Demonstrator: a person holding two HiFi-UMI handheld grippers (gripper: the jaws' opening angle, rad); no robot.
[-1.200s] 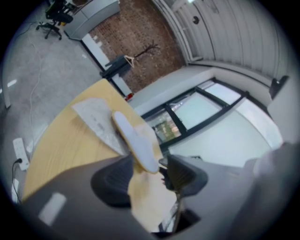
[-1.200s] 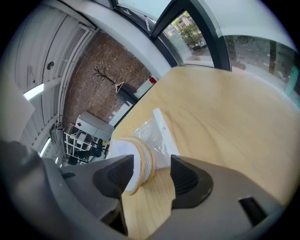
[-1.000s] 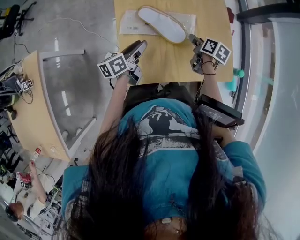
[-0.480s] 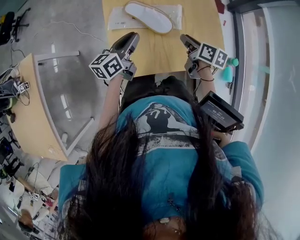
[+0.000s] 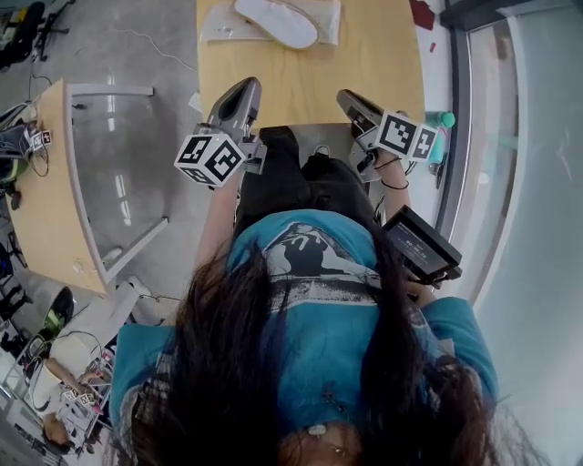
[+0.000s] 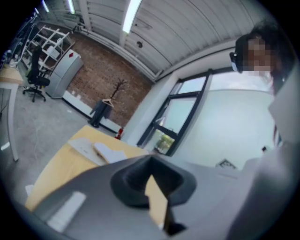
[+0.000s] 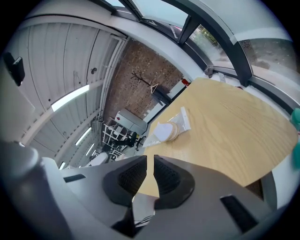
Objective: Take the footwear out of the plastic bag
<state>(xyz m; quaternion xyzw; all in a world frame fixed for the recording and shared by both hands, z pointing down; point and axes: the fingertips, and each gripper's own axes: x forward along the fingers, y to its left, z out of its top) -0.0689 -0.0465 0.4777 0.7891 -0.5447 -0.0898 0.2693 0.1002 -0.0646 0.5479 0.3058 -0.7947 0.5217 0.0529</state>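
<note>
One person in a blue shirt, seen from above, sits at a wooden counter, with long dark hair filling the nearest part of the head view. A black flat device is beside the person's right arm.

Ahead of the lap, both hands hold their tools over the counter's near edge, well apart from each other. The left gripper points toward the far end of the counter, its marker cube nearest the body. Its jaws have just been closing and now meet at the tips, with nothing between them. The right gripper carries its marker cube on the outer side. Its jaws have also just been closing, and they stand nearly together with only a narrow slit and nothing in it.

Beyond both grippers the middle of the counter is bare wood. At the far end, a white slipper lies at an angle across a flat, clear plastic bag, well apart from either gripper and touched by neither.
</note>
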